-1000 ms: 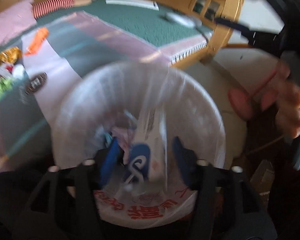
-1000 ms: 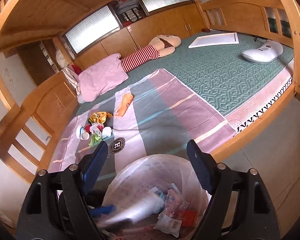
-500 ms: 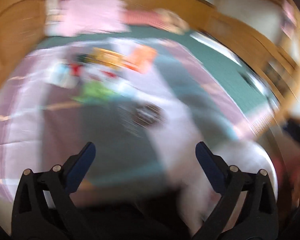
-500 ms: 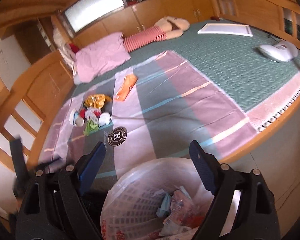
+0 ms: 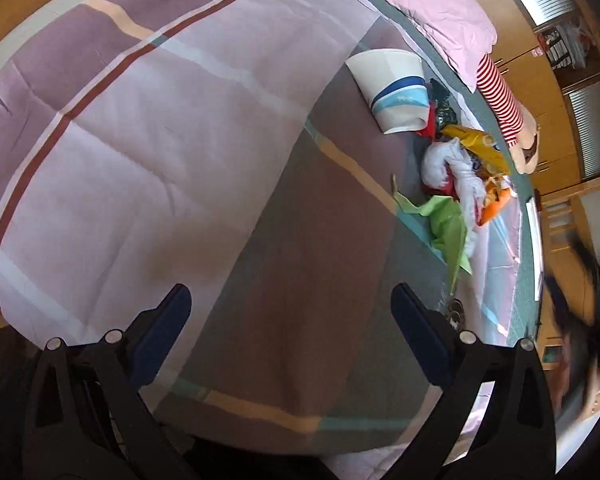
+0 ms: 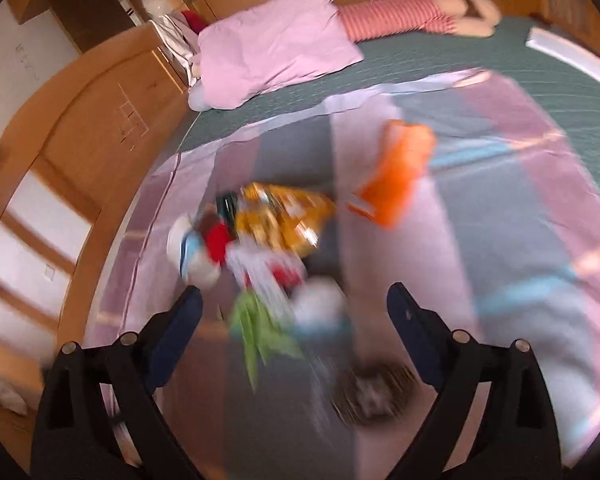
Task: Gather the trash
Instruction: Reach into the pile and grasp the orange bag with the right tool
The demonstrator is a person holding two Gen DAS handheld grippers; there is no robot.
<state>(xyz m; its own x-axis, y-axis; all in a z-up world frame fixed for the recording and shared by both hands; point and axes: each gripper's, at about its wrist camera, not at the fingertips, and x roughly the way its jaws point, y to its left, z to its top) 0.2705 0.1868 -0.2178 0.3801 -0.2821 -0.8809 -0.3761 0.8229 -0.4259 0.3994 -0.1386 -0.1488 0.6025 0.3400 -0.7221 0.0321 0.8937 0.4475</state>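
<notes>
Pink pillow (image 6: pixel 272 46) on green mattress (image 6: pixel 440 54) (striped quilt (image 5: pixel 160 128) nearby).

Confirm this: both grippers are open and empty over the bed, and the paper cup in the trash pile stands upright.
Not quite. The paper cup lies on its side, as the left wrist view shows. The left gripper and right gripper are indeed open and empty over the bed.

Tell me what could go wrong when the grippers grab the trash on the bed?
The trash sits in a tight heap: the green wrapper, white bag and yellow packet overlap, so one grab may drag the others along. The paper cup lies on its side and might roll away if bumped. Both the left gripper and right gripper are open over a soft blanket, which a pinch could catch.
</notes>
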